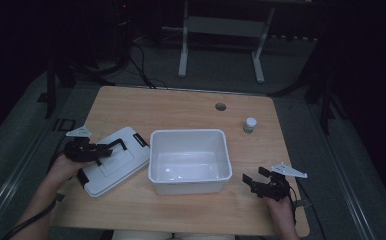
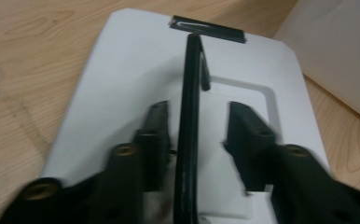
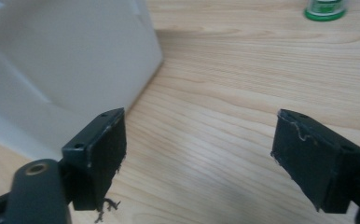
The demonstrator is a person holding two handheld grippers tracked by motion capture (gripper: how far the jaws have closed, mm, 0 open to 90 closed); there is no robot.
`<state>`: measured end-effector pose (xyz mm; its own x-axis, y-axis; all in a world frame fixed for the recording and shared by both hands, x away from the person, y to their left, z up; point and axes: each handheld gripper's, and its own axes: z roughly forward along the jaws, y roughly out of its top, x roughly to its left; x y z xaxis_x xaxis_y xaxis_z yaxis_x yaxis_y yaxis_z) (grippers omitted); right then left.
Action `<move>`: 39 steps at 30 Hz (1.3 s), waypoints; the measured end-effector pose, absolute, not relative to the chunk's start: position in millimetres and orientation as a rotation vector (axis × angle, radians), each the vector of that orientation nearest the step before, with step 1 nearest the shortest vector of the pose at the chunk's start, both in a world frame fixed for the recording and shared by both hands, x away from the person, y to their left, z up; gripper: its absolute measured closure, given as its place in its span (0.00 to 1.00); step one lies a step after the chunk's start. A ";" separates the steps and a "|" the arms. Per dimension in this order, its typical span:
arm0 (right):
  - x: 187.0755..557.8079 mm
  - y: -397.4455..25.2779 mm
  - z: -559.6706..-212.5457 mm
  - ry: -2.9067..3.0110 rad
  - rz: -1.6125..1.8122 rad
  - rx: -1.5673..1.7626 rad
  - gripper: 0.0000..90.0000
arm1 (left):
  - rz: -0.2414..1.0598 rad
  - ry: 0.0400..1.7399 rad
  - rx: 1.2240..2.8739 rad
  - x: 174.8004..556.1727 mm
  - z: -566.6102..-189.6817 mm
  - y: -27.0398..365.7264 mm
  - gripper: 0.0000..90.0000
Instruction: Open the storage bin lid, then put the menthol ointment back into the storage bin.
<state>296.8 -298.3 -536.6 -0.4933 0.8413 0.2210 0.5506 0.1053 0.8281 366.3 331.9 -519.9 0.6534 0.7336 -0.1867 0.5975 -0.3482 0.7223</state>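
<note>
The left gripper [image 2: 194, 135] sits low over the white lid [image 2: 122, 84], its jaws parted on either side of the lid's raised black handle [image 2: 190, 116]; a gap shows between each pad and the bar, so it straddles the handle without clamping it. In the high view that left gripper [image 1: 112, 146] reaches in from the lid's [image 1: 112, 167] left end, with the person's left hand [image 1: 67, 167] behind it. The lid lies flat on the wooden table [image 1: 181, 107], turned at an angle, with a black latch [image 2: 207, 29] at its far end, and its right corner lies just beside the left wall of the white plastic tub [image 1: 190, 177]. The tub stands open at the middle of the table. The right gripper [image 1: 255, 176] is held near the table's front right corner, apart from the tub, in the right hand [image 1: 281, 207]. Its jaws are spread wide with nothing between them, and in the right gripper view [image 3: 199, 140] bare wood shows through the gap, with the tub's wall [image 3: 75, 60] to the left. A small white-capped bottle with a green label [image 1: 250, 125] stands well apart from both grippers, beyond the tub's far right corner.
</note>
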 end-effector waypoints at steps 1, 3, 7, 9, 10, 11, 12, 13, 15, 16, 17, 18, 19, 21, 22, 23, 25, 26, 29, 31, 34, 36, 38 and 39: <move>297.3 -298.8 -535.5 2.096 1.342 1.352 0.15 | 0.210 1.040 2.055 366.6 -519.6 333.1 0.62; 299.9 -298.9 -533.5 2.112 1.349 1.347 0.15 | 0.218 1.060 2.040 367.5 -518.7 334.7 0.60; 311.2 -300.5 -530.8 2.097 1.336 1.349 0.16 | 0.187 1.055 2.028 368.5 -518.2 335.7 0.53; 320.8 -301.5 -529.0 2.087 1.294 1.361 0.16 | 0.198 1.055 2.043 368.6 -518.4 335.1 0.49; 326.4 -302.4 -527.8 2.084 1.297 1.368 0.16 | 0.182 1.044 2.040 368.7 -518.7 335.5 0.49; 332.3 -303.3 -526.6 2.074 1.293 1.374 0.16 | 0.192 1.047 2.038 368.4 -518.8 335.4 0.48; 338.5 -304.0 -525.2 2.064 1.281 1.374 0.16 | 0.184 1.047 2.033 368.6 -519.1 335.8 0.48; 344.9 -304.8 -523.8 2.064 1.274 1.371 0.16 | 0.173 1.042 2.029 368.9 -519.4 336.2 0.48; 358.6 -306.7 -521.3 2.041 1.247 1.373 0.17 | 0.175 1.051 2.030 369.1 -519.6 336.2 0.46; 363.9 -307.3 -520.4 2.040 1.244 1.374 0.18 | 0.171 1.047 2.033 369.3 -519.8 336.2 0.46; 371.1 -307.7 -519.2 2.039 1.223 1.373 0.18 | 0.188 1.049 2.042 369.0 -519.7 335.7 0.46; 379.8 -307.7 -517.7 2.037 1.199 1.375 0.18 | 0.188 1.049 2.049 368.8 -519.8 335.3 0.46; 386.8 -308.1 -516.9 2.046 1.201 1.379 0.19 | 0.193 1.049 2.054 368.6 -520.0 334.7 0.46; 399.7 -307.7 -516.0 2.041 1.169 1.390 0.19 | 0.195 1.044 2.070 368.3 -520.5 333.9 0.46; 405.7 -307.6 -516.2 2.044 1.169 1.398 0.19 | 0.197 1.044 2.070 368.2 -520.6 334.0 0.46; 411.4 -307.8 -516.6 2.045 1.164 1.403 0.19 | 0.191 1.042 2.063 368.1 -520.6 334.5 0.46; 421.1 -307.8 -517.9 2.039 1.150 1.410 0.23 | 0.200 1.046 2.054 367.7 -520.0 335.8 0.46; 426.0 -307.8 -518.8 2.044 1.149 1.415 0.23 | 0.191 1.043 2.044 367.4 -519.8 336.7 0.46; 437.6 -307.5 -520.7 2.039 1.131 1.425 0.24 | 0.204 1.048 2.045 367.1 -519.7 338.2 0.46; 446.1 -307.0 -521.0 2.025 1.109 1.429 0.29 | 0.205 1.051 2.050 367.1 -520.3 338.4 0.46; 458.0 -307.8 -520.9 2.011 1.101 1.450 0.29 | 0.202 1.051 2.065 367.2 -521.5 337.7 0.46; 467.2 -306.5 -521.3 2.009 1.071 1.455 0.29 | 0.201 1.052 2.066 367.3 -521.9 337.2 0.46; 477.7 -304.5 -521.6 2.016 1.052 1.461 0.29 | 0.207 1.053 2.066 367.4 -522.4 336.8 0.46; 481.8 -303.5 -521.4 2.013 1.036 1.462 0.29 | 0.196 1.052 2.059 367.4 -522.7 337.0 0.46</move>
<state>481.8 -303.5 -521.4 -0.3425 0.9366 0.0742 0.6047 0.1593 0.7804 367.4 337.0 -522.7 0.6424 0.7382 -0.2060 0.6148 -0.3359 0.7135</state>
